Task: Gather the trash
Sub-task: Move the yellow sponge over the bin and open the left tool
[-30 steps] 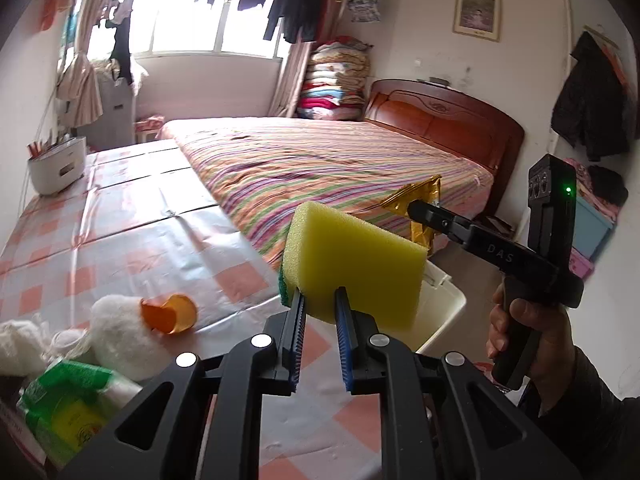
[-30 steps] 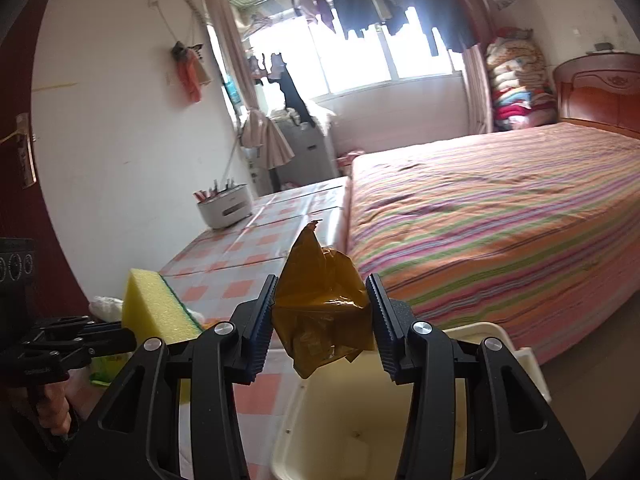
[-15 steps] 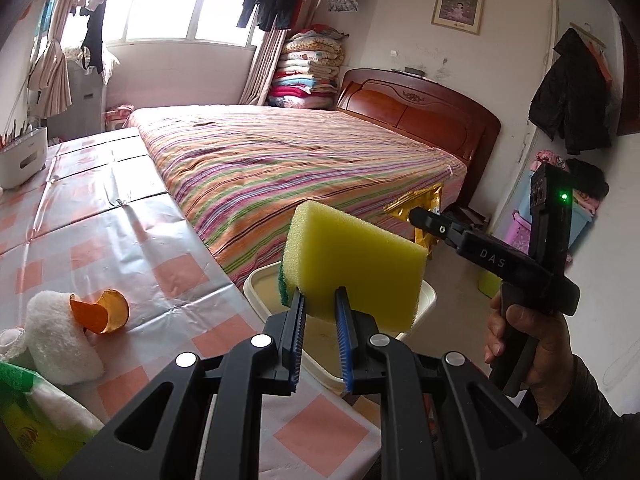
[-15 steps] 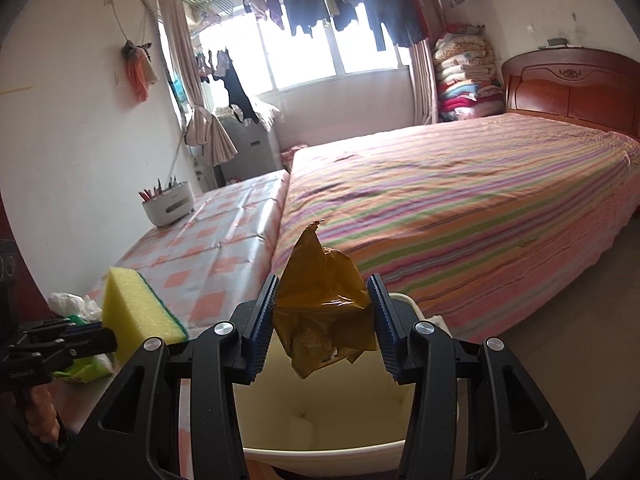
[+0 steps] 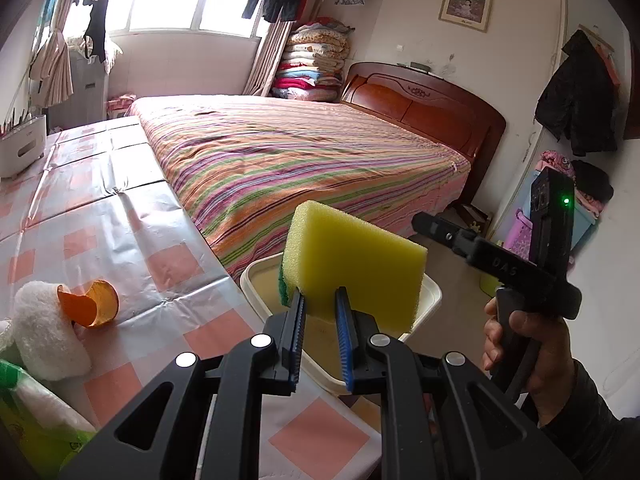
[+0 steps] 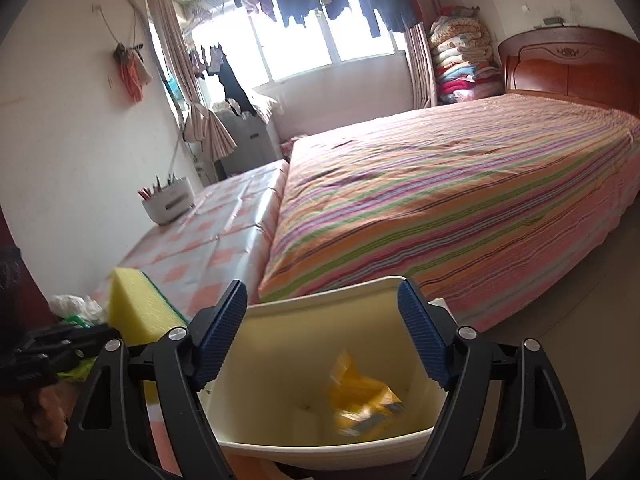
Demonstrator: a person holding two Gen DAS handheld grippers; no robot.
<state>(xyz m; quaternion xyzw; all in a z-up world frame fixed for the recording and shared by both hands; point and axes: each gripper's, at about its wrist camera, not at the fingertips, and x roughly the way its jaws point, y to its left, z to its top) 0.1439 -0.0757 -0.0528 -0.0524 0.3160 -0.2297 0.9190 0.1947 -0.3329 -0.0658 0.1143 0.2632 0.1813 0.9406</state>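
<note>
Each fisheye camera sat just behind its own fingers and looked forward and somewhat down along them. The left wrist view looked from above the desk corner, across the cream bin toward the striped bed and its headboard, with the sponge close before the lens. The right wrist view hung right over the same bin, facing the window. Both views shared the bin, bed, desk and sponge.

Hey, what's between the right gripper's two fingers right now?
Nothing held. In the right wrist view the right gripper is open, and through the gap shows the cream bin, with the yellow wrapper blurred inside it.
</note>
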